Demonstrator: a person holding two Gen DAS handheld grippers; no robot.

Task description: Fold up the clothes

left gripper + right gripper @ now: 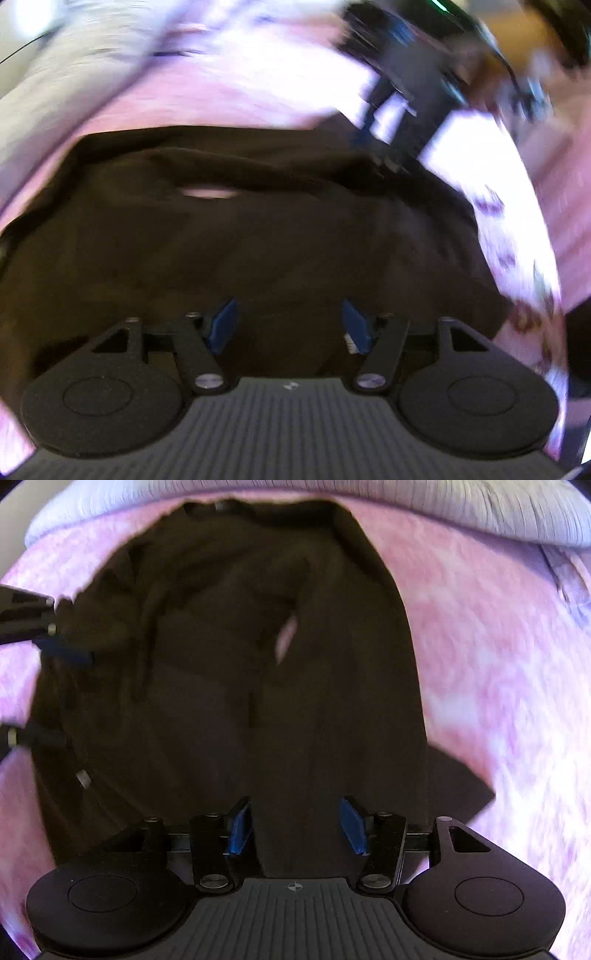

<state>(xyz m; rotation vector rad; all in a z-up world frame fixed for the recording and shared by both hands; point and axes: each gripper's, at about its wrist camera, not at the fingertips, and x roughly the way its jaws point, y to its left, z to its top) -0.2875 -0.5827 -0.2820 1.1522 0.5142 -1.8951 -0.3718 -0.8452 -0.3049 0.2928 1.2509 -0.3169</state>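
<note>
1. Dark garment [258,686] spread on a pink blanket [480,657], and it fills most of both wrist views. It looks partly folded already, layers lapping over each other, with a small gap [286,638] in the middle where pink peeps through.

2. Right gripper [295,825]: blue pads [239,827] wide apart, nothing between them, hanging over the near end of the cloth. Released, no grip.

3. Left gripper [290,325]: same story, pads [223,325] spread, only dark cloth lying below. Released as well. I can't tell whether either one touches the fabric.

4. In the right view the left gripper pokes in from the left edge, right beside the garment's side. In the left view the right gripper sits up top right, near the cloth's far edge, heavily blurred.

5. A grey ribbed cushion [443,509] runs along the far side of the blanket, and a floral-print cloth [524,280] lies off to the right in the left view.

6. My read: between folds, both claws free and lining up for the next pinch.

7. Risks from here:
   - pinching only the top layer, so the fold below slides apart when lifted;
   - catching the blanket along with the dark cloth, since the edges lie flat on it;
   - uneven grips on each side, giving a skewed fold;
   - the blur in the left view suggests quick motion, which could drag loose layers.
</note>
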